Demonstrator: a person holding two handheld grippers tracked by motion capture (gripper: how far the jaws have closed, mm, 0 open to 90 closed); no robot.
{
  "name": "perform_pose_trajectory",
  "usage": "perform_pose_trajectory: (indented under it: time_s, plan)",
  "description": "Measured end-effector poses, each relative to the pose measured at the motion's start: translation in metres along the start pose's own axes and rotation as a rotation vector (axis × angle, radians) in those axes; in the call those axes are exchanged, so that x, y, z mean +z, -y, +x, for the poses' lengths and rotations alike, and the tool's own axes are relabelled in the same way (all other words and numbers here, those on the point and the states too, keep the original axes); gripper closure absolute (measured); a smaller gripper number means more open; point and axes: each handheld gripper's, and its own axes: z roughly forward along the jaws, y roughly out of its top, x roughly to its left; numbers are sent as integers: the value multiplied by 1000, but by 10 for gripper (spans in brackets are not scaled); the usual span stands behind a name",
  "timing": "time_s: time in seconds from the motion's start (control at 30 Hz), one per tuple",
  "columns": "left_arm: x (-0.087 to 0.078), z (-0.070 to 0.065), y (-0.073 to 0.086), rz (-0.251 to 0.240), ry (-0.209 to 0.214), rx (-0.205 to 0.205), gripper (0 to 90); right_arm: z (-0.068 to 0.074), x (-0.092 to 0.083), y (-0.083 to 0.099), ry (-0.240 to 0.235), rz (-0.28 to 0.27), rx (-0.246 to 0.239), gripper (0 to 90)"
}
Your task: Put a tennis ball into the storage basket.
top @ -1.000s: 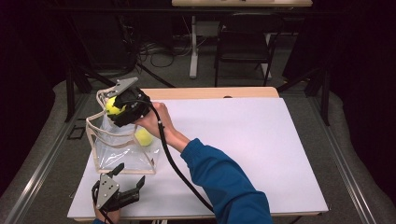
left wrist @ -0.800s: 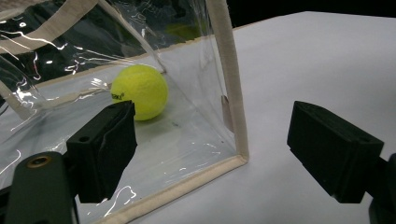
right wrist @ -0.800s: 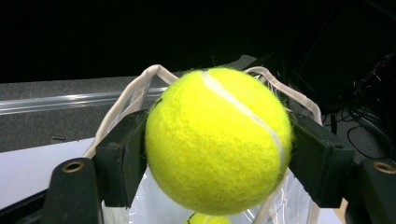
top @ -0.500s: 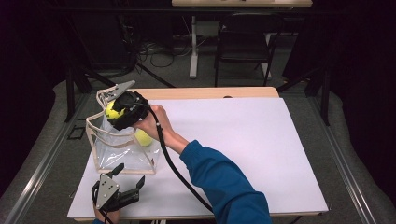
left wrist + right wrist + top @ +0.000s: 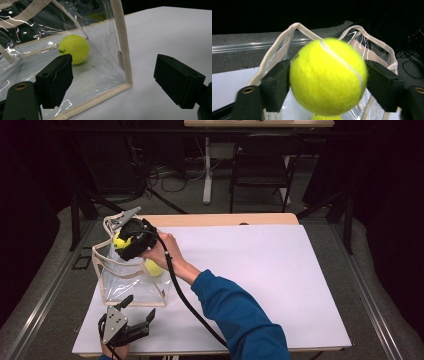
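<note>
- Two yellow tennis balls: one (image 5: 328, 76) pinched in the right claw (image 5: 328, 80) above a clear bag (image 5: 131, 277).
- Second ball (image 5: 74, 49) inside; its black print is unreadable.
- Left claw (image 5: 120, 82) spread, empty.

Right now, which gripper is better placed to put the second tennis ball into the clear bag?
Right. The right gripper already clamps a tennis ball above the open clear bag. The left gripper waits open and empty on the table in front of the bag.

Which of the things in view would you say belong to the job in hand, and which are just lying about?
Job in hand:
- yellow tennis ball clamped in the right tool
- clear plastic bag with cream trim
- second yellow tennis ball inside the bag
- left tool, open beside the bag

Lying about:
- black chair beyond the table
</note>
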Motion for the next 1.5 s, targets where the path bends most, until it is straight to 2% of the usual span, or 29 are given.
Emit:
perform_pose_trajectory:
  time_s: [0.07, 0.17, 0.23, 0.37, 0.47, 0.77, 1.0, 1.5]
  plan:
    - [0, 0, 0, 0, -1, -2, 159, -2, -3, 1, -5, -9, 16, 137]
    - [0, 0, 0, 1, 0, -2, 160, -4, -12, 2, -33, -16, 33, 102]
    - [0, 0, 0, 0, 2, -4, 160, -7, -18, 4, -71, -19, 38, 79]
    - [0, 0, 0, 1, -1, -4, 160, -16, -33, 13, -101, -38, 75, 34]
    - [1, -1, 0, 2, -2, -2, 160, -21, -44, 19, -105, -53, 89, 20]
    - [2, -2, 0, 6, 2, 8, 160, -30, -72, 40, -105, -54, 110, 5]
    - [3, -3, -1, 3, 3, 14, 160, -35, -89, 58, -84, -47, 128, 0]
    - [5, -5, -2, 3, 6, 20, 159, -35, -114, 96, -53, 2, 136, 0]
